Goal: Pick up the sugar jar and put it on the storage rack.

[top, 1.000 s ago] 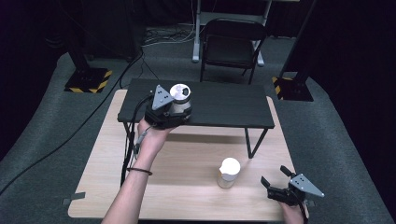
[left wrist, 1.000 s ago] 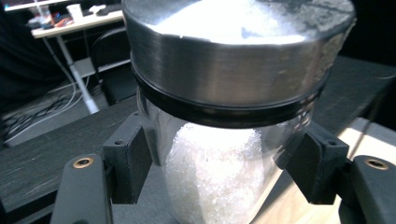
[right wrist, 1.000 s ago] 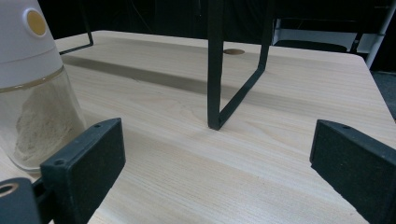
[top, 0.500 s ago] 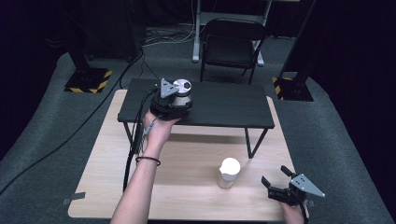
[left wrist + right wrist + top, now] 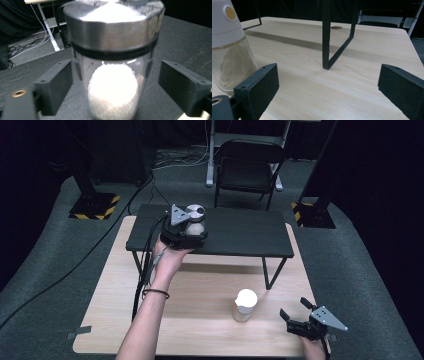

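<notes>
A glass jar with a steel lid (image 5: 195, 219) and white grains inside stands on the black raised shelf (image 5: 240, 232). My left gripper (image 5: 194, 231) reaches it from the near side. Its jaws have just been opening: in the left gripper view the jar (image 5: 113, 75) stands between the two pads with a gap on each side, so my left gripper (image 5: 122, 83) is open. My right gripper (image 5: 294, 309) rests open at the table's front right corner, nothing between its jaws. A white-capped jar of pale powder (image 5: 245, 305) stands to its left (image 5: 229, 50).
The shelf stands on thin black legs (image 5: 325, 37) over the far half of the wooden table (image 5: 200, 290). A black folding chair (image 5: 247, 167) stands behind the table. A cable trails from the left gripper along the forearm.
The left hand has carried the gripper and steel-lidded jar slightly farther onto the shelf. The right gripper has stayed put.
</notes>
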Tool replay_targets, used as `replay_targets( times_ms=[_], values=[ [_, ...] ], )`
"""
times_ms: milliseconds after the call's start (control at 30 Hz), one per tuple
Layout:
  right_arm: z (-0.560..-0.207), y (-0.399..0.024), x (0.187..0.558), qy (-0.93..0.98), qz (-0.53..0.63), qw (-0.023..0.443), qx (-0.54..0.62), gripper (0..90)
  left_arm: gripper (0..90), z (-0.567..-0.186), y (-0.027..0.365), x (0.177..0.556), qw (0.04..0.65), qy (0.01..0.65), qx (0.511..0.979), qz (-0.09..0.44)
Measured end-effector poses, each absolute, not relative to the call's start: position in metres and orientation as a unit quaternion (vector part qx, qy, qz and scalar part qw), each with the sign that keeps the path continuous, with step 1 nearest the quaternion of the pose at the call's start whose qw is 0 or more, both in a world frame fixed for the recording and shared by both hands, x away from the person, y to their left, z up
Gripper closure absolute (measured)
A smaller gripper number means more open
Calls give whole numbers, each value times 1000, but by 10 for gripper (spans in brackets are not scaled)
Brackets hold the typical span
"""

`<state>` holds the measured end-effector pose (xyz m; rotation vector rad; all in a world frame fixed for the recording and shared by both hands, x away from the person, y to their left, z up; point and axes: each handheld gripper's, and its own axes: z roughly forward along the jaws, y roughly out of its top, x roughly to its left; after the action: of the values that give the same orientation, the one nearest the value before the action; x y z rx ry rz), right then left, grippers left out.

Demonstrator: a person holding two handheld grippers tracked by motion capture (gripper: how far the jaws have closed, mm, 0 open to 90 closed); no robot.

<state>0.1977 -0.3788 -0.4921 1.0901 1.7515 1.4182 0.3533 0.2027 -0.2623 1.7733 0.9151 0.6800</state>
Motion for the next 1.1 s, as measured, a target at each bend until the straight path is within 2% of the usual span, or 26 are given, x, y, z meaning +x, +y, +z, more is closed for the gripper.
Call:
replay_targets(
  times_ms=[133, 633, 1100],
  values=[
    [-492, -378, 198, 665, 537, 314, 414, 22, 71, -263, 209, 342, 488, 365, 737, 293],
    [-492, -377, 196, 664, 536, 317, 415, 24, 67, -282, 243, 305, 496, 330, 744, 302],
    [-492, -376, 195, 664, 535, 318, 415, 25, 71, -320, 279, 266, 511, 328, 732, 308]
  ],
)
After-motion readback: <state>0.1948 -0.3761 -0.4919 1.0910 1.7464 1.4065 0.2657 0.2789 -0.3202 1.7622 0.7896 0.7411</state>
